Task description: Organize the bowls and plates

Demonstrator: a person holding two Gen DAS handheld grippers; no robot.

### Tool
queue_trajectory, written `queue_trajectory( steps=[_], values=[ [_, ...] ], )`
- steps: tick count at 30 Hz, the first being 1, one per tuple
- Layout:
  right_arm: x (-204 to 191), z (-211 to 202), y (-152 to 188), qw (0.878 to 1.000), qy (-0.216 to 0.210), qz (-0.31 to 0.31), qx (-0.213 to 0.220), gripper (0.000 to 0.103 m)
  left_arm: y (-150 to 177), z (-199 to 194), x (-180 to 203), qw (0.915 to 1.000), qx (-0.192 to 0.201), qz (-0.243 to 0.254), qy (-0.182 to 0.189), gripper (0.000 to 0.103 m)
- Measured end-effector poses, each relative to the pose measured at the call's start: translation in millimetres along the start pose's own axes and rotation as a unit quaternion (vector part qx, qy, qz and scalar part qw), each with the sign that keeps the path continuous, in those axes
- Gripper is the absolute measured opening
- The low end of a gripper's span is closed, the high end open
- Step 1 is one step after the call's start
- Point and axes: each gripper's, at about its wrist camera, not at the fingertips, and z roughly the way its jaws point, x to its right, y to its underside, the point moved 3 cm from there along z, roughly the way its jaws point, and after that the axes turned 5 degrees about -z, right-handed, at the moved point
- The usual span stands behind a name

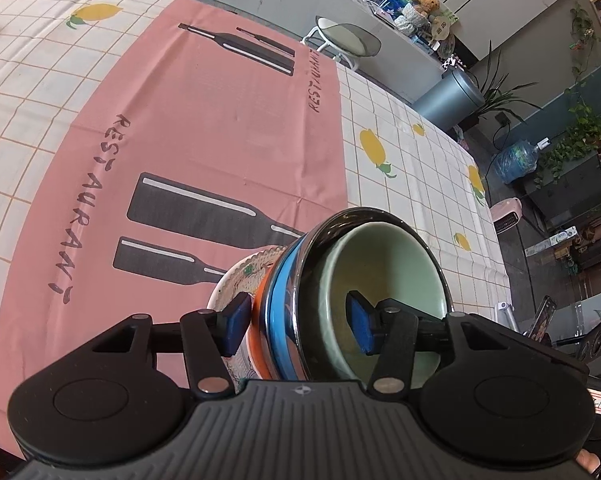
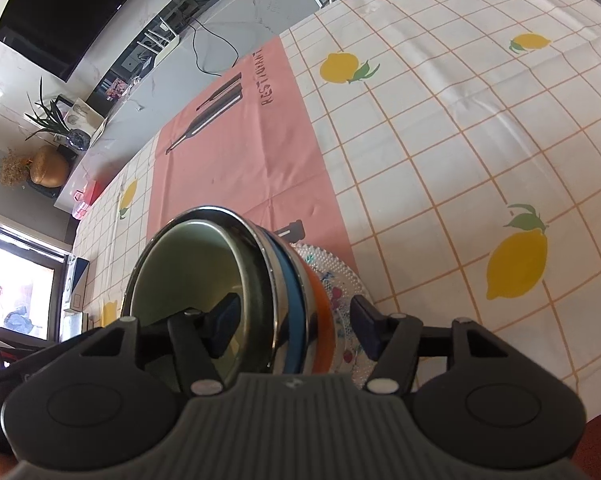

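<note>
We have the dishes gathered into one stack at the near end of the pink placemat point(image 1: 204, 128): a patterned plate point(image 2: 342, 280) under an orange bowl point(image 2: 323, 320), a blue-banded steel bowl point(image 1: 296, 280) and a pale green bowl point(image 1: 384, 272). Next, we judge, comes lifting both grippers clear without tipping it. Our left gripper point(image 1: 298, 326) and right gripper point(image 2: 294, 326) angle down, each straddling the stack's rims, jaws wide; whether pads press, we cannot tell.
</note>
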Motion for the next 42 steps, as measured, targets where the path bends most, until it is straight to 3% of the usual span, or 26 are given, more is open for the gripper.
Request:
queue_trajectory(
  steps=[7, 11, 15, 21, 27, 29, 34, 42],
  values=[
    [-13, -25, 0, 0.998, 0.03, -0.037, 0.042, 0.07, -2, -45, 15, 0.9946, 0.088, 0.055, -0.006, 0.061],
    [-31, -47, 2, 0.99, 0.061, -0.082, 0.094, 0.073, 3, -79, 31, 0.9811, 0.155, 0.112, -0.026, 0.062],
    [-55, -71, 9, 0.978, 0.073, -0.133, 0.142, 0.079, 12, -110, 43, 0.9605, 0.211, 0.175, -0.048, 0.064],
    [-94, -102, 27, 0.954, 0.073, -0.212, 0.2, 0.089, 33, -145, 53, 0.9205, 0.277, 0.26, -0.09, 0.072],
    [-121, -123, 52, 0.934, 0.067, -0.259, 0.238, 0.099, 55, -162, 55, 0.8932, 0.31, 0.305, -0.113, 0.075],
    [-126, -129, 60, 0.93, 0.062, -0.267, 0.243, 0.099, 59, -166, 52, 0.8917, 0.312, 0.305, -0.119, 0.08],
    [-126, -136, 81, 0.93, 0.066, -0.264, 0.246, 0.099, 68, -165, 37, 0.8985, 0.301, 0.29, -0.134, 0.082],
    [-121, -128, 125, 0.927, 0.11, -0.266, 0.241, 0.099, 86, -155, -3, 0.926, 0.267, 0.21, -0.166, 0.082]
  ],
)
